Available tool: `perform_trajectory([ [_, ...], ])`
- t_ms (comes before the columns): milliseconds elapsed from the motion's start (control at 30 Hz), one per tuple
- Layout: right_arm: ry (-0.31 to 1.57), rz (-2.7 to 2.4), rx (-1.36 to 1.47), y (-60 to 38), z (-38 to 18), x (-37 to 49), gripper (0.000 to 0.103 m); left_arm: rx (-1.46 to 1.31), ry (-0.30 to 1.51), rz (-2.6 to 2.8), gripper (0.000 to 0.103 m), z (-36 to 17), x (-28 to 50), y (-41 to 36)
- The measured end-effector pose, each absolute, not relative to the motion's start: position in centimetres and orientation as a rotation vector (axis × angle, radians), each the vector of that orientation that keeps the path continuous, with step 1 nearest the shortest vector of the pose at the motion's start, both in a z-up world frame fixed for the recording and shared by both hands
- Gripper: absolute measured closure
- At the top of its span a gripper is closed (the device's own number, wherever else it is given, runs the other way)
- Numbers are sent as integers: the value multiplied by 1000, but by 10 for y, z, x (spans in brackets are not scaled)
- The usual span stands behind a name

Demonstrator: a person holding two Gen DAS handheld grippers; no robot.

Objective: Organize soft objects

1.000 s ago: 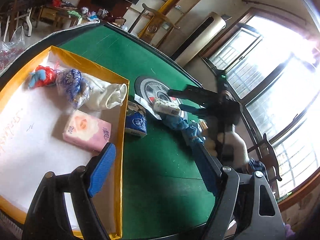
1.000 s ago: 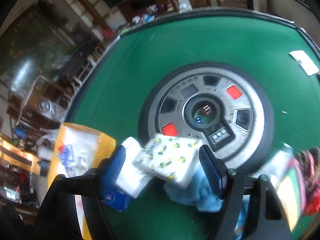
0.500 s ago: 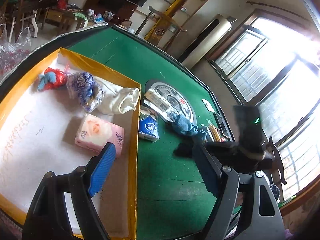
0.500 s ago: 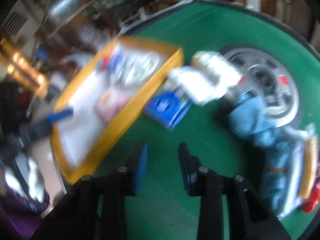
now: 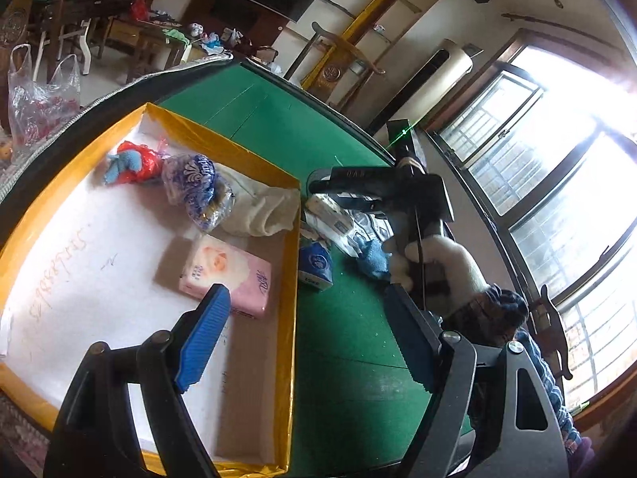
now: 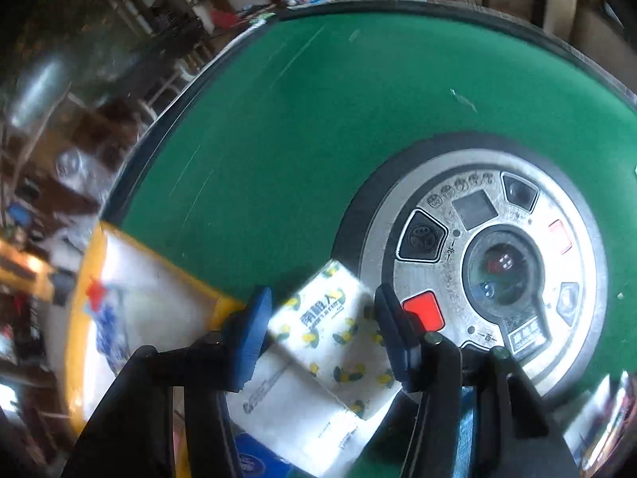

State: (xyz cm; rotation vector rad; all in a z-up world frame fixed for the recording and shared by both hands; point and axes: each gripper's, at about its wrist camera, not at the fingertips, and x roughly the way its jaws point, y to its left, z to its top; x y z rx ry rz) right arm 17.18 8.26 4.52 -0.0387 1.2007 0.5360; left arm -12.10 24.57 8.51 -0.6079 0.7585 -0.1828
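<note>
A yellow-rimmed box (image 5: 292,263) with a white floor holds a pink tissue pack (image 5: 227,275), a white cloth (image 5: 262,211), a blue-patterned bag (image 5: 195,187) and a red-and-blue toy (image 5: 131,163). My left gripper (image 5: 302,338) is open and empty above the box's right wall. My right gripper (image 6: 322,330) is open, its jaws on either side of a lemon-print tissue pack (image 6: 334,338), not touching it. That pack lies on a white pack (image 6: 294,410) beside the box. A blue tissue pack (image 5: 316,265) and a blue cloth (image 5: 374,259) lie on the green table.
A round silver control hub (image 6: 497,263) with red buttons sits in the middle of the green table (image 6: 298,119). The right gripper's body (image 5: 382,191) and gloved hand (image 5: 442,259) show in the left wrist view. Furniture and windows surround the table.
My right gripper has swung back to the lemon-print pack after pulling away from it, and its jaws stand wider apart than half a second ago. My left gripper has barely moved.
</note>
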Motion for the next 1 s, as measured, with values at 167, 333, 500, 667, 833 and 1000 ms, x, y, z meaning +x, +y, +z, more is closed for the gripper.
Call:
perform_trajectory([
  [167,1247,628,-147,62,54,112,76,-616,761,-179,24,84,-117,250],
  [333,1282,718,-174,1,58,43,74,-600,768,-212,24,84,-112,239],
  [500,1045,630,-18,-78,88,10,37,-544,812,-283,24,84,-104,203],
  [667,980,550,180,-143,88,-2,36,-400,904,-371,24,76,-90,140],
  [833,988,517,251,-173,77,-9,36,-341,990,-370,24,58,-60,88],
  [1000,977,506,274,-194,71,-19,36,-233,977,-254,24,48,-41,45],
])
